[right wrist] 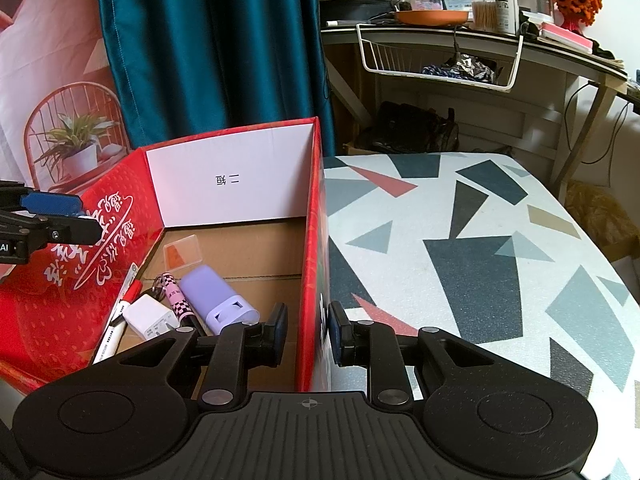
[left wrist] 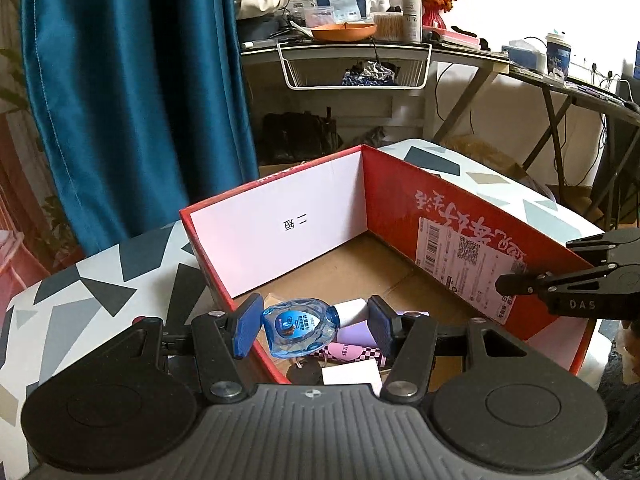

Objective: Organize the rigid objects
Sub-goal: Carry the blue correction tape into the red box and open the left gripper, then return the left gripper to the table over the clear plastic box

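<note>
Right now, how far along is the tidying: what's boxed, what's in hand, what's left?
Done: the purple case, white charger, checkered keychain and marker lie in the red box. In hand: the left tongs hold a blue bottle over the box, unreleased. The right tongs straddle the box wall. Left: no loose items show on the patterned table.

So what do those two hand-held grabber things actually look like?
Both are matte black plastic. Each has a ribbed base flanked by two round discs, and hinged link arms with silver pivot screws leading to two fingers. The left gripper has blue rubber pads on its fingers. The right gripper looks the same; seen from the side, its body carries white lettering, "DAS". No cables or sleeves show.
</note>
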`<state>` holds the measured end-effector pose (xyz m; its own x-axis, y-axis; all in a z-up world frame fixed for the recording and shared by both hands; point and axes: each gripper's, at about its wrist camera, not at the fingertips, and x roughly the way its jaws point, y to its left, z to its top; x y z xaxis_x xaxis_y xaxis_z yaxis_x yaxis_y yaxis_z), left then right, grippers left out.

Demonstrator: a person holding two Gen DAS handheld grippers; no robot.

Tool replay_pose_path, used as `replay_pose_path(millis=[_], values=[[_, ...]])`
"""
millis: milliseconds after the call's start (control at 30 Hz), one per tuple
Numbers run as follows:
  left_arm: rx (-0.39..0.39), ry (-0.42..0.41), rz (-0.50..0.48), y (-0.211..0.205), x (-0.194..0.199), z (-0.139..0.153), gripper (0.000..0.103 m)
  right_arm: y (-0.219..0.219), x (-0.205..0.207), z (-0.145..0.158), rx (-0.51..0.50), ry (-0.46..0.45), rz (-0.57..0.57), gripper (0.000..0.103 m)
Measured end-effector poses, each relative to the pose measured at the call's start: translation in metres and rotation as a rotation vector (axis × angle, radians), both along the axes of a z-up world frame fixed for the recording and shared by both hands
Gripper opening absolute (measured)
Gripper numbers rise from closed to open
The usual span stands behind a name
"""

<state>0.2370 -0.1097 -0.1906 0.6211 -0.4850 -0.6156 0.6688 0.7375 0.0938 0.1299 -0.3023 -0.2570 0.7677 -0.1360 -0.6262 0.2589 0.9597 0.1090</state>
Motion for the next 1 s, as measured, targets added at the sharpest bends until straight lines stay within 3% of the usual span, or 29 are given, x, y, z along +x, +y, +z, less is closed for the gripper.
replay_pose_path(millis=[467,1000], values=[[-0.007,-0.005,0.004,0.003,-0.002,0.003,0.060,0.000,0.000,0.000,0.000,0.002,0.000,0.021],[-0.027,-0.028,0.068,0.029,0.009,0.019,0.067,-0.002,0.002,0.002,0.004,0.017,0.001,0.021]])
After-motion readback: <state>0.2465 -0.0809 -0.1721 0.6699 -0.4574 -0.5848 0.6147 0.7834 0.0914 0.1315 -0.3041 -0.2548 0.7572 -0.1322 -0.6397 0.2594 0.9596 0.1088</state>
